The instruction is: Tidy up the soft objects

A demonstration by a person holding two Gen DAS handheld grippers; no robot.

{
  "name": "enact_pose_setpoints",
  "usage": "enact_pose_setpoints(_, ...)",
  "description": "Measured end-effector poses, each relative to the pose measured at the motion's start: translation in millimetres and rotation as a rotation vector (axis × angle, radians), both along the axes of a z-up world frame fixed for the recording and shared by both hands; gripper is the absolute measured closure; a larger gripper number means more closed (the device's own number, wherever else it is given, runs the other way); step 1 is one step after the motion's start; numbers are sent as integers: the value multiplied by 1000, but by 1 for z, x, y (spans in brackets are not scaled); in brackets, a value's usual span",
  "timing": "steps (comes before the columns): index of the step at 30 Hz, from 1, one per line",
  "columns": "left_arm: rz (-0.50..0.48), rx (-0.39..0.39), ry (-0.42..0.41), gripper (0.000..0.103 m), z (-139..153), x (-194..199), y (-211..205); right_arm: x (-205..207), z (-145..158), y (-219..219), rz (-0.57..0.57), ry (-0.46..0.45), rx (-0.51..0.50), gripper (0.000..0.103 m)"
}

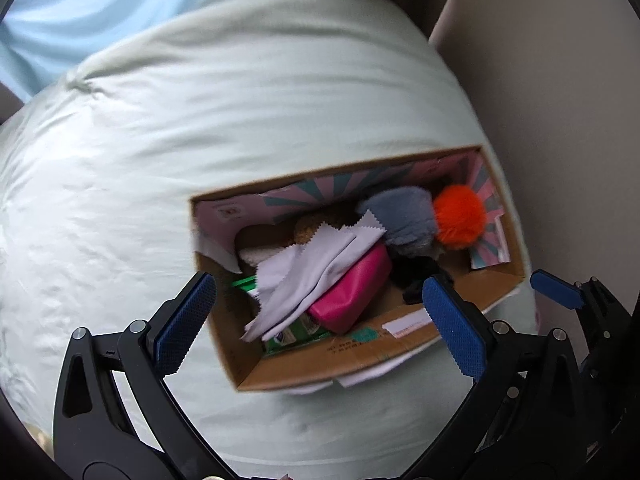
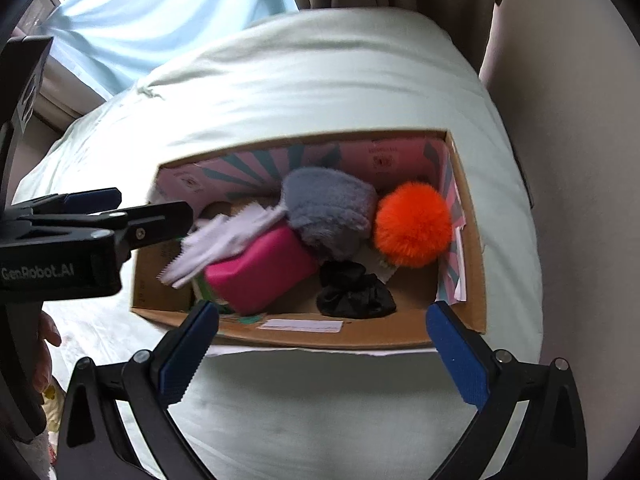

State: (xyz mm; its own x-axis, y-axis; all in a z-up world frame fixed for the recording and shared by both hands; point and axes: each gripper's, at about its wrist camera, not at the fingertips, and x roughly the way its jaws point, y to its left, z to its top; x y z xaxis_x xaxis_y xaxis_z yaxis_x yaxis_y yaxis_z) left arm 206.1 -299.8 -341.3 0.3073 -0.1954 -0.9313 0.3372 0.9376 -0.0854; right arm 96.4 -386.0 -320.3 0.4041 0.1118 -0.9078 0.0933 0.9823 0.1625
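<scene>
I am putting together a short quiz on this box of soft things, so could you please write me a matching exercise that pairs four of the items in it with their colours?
Things:
1. pompom
2. scrunchie
3. pouch
4. fluffy item beside the pompom

Colours:
A. black
B. grey
C. orange
D. pink

All four lie inside the cardboard box on the pale bedding.

Pairs: 1-C, 2-A, 3-D, 4-B
</scene>
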Motion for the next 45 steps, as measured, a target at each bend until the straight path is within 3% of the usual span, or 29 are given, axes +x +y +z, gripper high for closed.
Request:
enact_pose_setpoints(7, 45, -39, -112, 0, 78, -27, 53, -22, 70, 29, -2, -96, -3, 0)
enact_pose_setpoints(15, 90, -73, -304, 0, 191, -84, 137, -63, 185, 83, -45, -248, -10, 0)
enact_pose_setpoints(23, 162, -126, -474, 0, 258, -148, 215, -106, 272, 146, -29, -424, -66, 0)
enact_pose_setpoints(28, 185, -144, -580, 0, 285, -188, 246, -130, 291, 177, -15, -501, -125, 0)
enact_pose_setpoints(34, 196, -133, -677, 0, 296, -216, 262, -149, 295, 197, -5, -556, -139, 0)
enact_pose_setpoints(45, 199, -138, -702, 0, 302, -241, 272, -163, 303, 212, -27, -626, -174, 0)
